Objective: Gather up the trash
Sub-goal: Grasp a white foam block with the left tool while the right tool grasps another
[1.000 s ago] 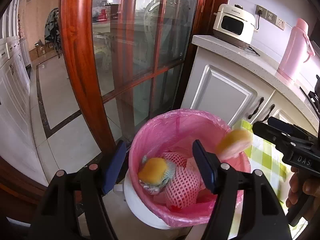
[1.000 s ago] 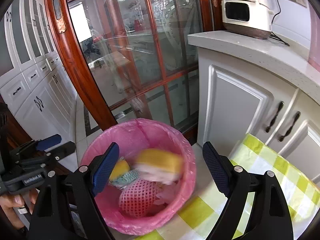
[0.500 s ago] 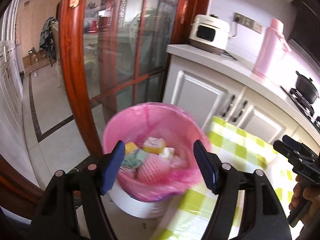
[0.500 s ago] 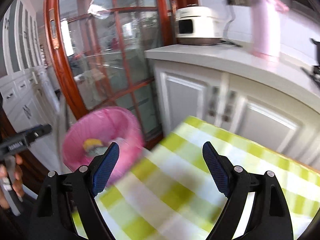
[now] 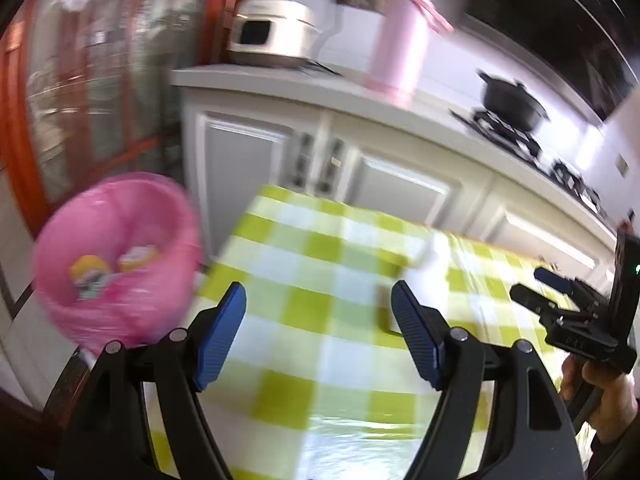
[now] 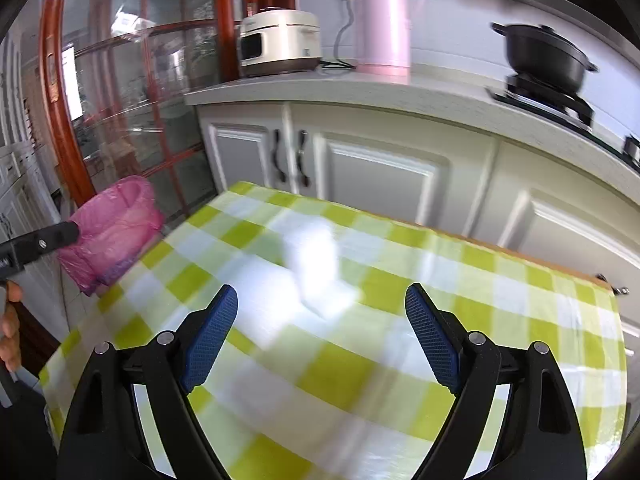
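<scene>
A bin lined with a pink bag (image 5: 116,256) stands on the floor off the table's left end; yellow and white scraps (image 5: 90,268) lie in it. It also shows in the right wrist view (image 6: 112,232). A blurred white piece of trash (image 6: 316,264) lies on the green-checked tablecloth (image 6: 360,368), ahead of my right gripper (image 6: 322,340), which is open and empty. In the left wrist view the white piece (image 5: 430,256) lies just past my left gripper (image 5: 320,336), also open and empty. The right gripper shows at the right edge there (image 5: 568,312).
White cabinets and a counter (image 6: 400,96) run behind the table, holding a rice cooker (image 6: 280,42), a pink thermos (image 6: 382,20) and a black pot (image 6: 544,54) on a stove. A glass door with a red wood frame (image 6: 56,92) stands at the left.
A yellow scrap dropped into the bin. Both grippers then swung right, away from the bin and over the table. The white piece has come into view.
</scene>
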Demonstrator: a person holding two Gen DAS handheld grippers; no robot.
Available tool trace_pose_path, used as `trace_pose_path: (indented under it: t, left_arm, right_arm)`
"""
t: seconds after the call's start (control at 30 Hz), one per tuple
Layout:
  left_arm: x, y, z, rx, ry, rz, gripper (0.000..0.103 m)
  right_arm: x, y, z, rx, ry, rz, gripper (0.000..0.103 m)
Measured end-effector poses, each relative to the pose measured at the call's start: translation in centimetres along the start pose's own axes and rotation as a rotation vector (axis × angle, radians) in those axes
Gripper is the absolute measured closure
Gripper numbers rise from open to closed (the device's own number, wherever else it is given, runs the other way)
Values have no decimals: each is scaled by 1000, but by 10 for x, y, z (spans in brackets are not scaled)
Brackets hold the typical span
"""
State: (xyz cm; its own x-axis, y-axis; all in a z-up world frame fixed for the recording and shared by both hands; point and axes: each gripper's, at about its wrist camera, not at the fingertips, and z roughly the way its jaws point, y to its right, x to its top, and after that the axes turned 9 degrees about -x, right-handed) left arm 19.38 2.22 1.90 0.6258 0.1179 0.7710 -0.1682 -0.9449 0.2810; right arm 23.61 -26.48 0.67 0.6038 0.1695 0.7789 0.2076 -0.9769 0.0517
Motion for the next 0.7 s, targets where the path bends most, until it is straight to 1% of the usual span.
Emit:
trace_pose_path:
  t: [0.1, 0.2, 0.37, 0.47, 0.7]
  left_arm:
    - [-7, 28, 33, -48, -51, 36, 30]
    - [-12, 49, 63, -80, -101, 58, 30]
    - [-20, 72, 108, -91, -174, 94, 31]
    - [-22, 81, 125, -96, -203, 108, 31]
    - [-22, 88, 151, -90, -247, 115, 32]
  right_arm:
    - [-11, 22, 0, -23, -12, 25, 22]
    - [-19, 41, 4, -25, -27, 57, 22]
    - [-26, 63, 7, -31, -36, 92, 22]
    - [-28, 70, 10, -29, -37, 103, 22]
    - [-32, 78, 18, -18, -51, 116, 22]
